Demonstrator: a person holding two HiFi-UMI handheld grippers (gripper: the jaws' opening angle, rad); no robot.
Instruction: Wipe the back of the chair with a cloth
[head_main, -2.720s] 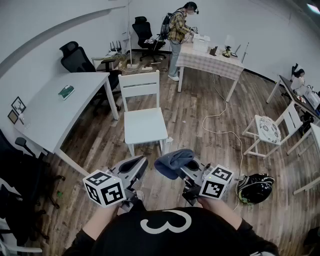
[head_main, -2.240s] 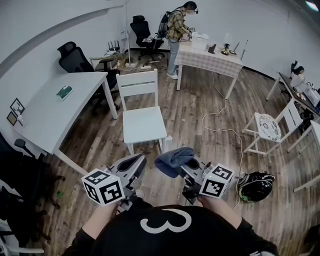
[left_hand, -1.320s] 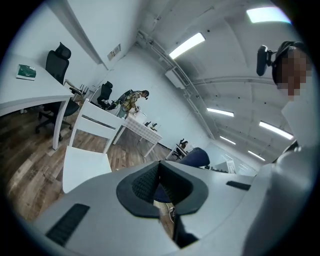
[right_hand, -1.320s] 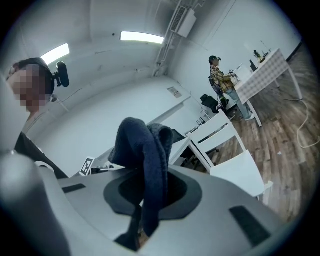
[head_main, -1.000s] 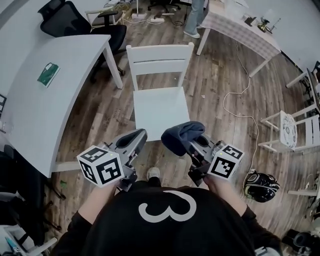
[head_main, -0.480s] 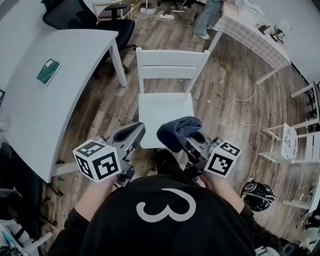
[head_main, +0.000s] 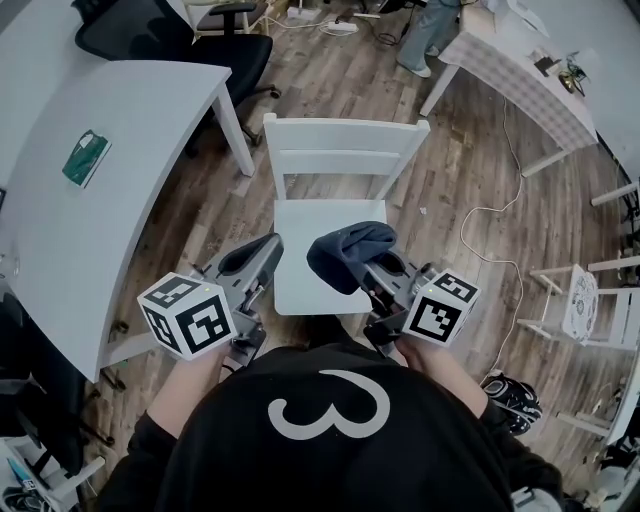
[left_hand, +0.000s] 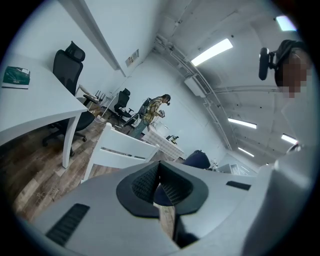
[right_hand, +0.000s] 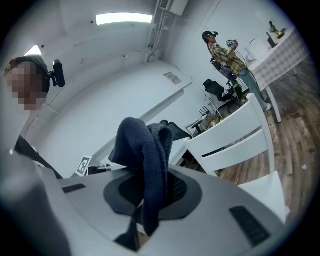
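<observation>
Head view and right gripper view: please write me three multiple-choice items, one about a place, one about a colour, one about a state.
1. The chair stands: A) on the floor, right of the table; B) on a carpet; C) on a sofa.
2. The cloth is: A) white; B) dark blue; C) red.
3. The right gripper is: A) open and empty; B) shut on a cup; C) shut on the cloth.

Answers: 1 A, the head view shows it on wood floor beside the table. 2 B, the fabric looks dark blue. 3 C, its jaws pinch the cloth.
</observation>
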